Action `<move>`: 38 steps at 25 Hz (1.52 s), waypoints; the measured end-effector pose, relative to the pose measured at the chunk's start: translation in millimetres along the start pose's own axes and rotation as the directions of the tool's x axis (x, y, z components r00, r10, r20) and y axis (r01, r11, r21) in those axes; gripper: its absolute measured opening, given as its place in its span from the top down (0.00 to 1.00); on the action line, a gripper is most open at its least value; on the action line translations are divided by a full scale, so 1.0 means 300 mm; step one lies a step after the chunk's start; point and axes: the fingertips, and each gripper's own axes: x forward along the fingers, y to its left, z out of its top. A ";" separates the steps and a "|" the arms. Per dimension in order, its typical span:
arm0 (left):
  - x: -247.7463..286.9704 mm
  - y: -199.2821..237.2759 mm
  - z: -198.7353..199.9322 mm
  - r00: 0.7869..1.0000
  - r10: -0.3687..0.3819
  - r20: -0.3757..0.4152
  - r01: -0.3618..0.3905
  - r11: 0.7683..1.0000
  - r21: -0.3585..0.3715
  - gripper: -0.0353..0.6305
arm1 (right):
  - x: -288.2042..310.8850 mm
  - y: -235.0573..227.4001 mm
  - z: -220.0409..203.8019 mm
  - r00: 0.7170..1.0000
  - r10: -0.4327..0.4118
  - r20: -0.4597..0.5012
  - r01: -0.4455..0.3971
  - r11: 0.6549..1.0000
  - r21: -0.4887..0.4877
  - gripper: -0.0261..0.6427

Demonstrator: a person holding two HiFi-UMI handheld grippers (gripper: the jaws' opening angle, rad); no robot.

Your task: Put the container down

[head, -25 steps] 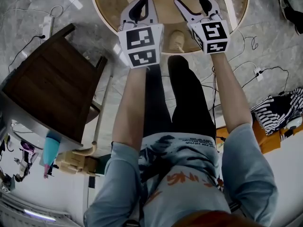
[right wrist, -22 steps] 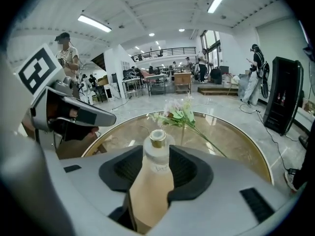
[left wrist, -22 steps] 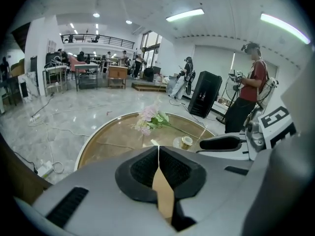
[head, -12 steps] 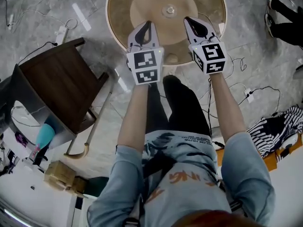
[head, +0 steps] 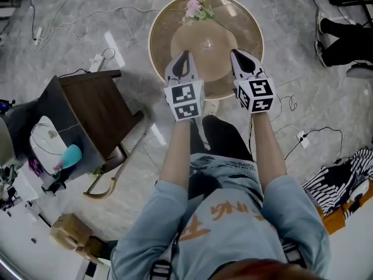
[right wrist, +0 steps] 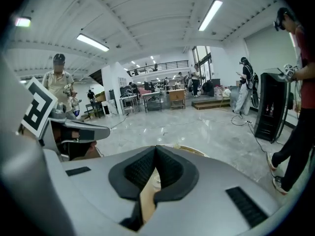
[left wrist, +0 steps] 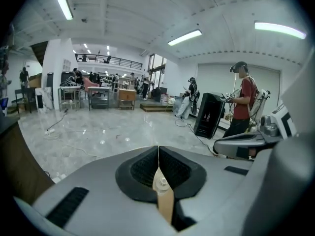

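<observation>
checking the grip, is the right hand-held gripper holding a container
No, the right hand-held gripper has its jaws closed together with nothing between them.

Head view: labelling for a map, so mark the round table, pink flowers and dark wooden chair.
round table (head: 252,35): head view, bare outer ring.
pink flowers (head: 194,6): head view, the blossoms.
dark wooden chair (head: 96,107): head view, seat top.

No text was legible. The orange print on the shirt, behind the left hand-held gripper and right hand-held gripper, was too blurred to read.
</observation>
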 end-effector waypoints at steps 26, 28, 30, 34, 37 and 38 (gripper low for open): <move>-0.358 -0.355 0.785 0.910 -0.142 0.390 0.120 0.989 0.081 0.91 | -0.472 -0.023 0.797 0.913 -0.044 0.405 0.072 0.996 -0.053 0.94; -0.390 -0.341 0.834 0.900 -0.129 0.417 0.094 0.990 0.105 0.91 | -0.482 -0.005 0.844 0.901 -0.026 0.434 0.058 0.996 -0.061 0.94; -0.417 -0.327 0.883 0.889 -0.115 0.444 0.067 0.990 0.123 0.91 | -0.490 0.012 0.894 0.888 -0.007 0.460 0.045 0.996 -0.072 0.94; -0.455 -0.297 0.967 0.870 -0.093 0.485 0.026 0.989 0.143 0.91 | -0.500 0.042 0.983 0.863 0.028 0.505 0.025 0.995 -0.099 0.94; -0.473 -0.273 0.999 0.861 -0.082 0.502 0.006 0.989 0.151 0.91 | -0.496 0.067 1.020 0.853 0.050 0.520 0.011 0.993 -0.115 0.94; -0.475 -0.266 1.005 0.859 -0.080 0.506 0.003 0.988 0.151 0.91 | -0.492 0.074 1.026 0.851 0.056 0.523 0.008 0.993 -0.119 0.94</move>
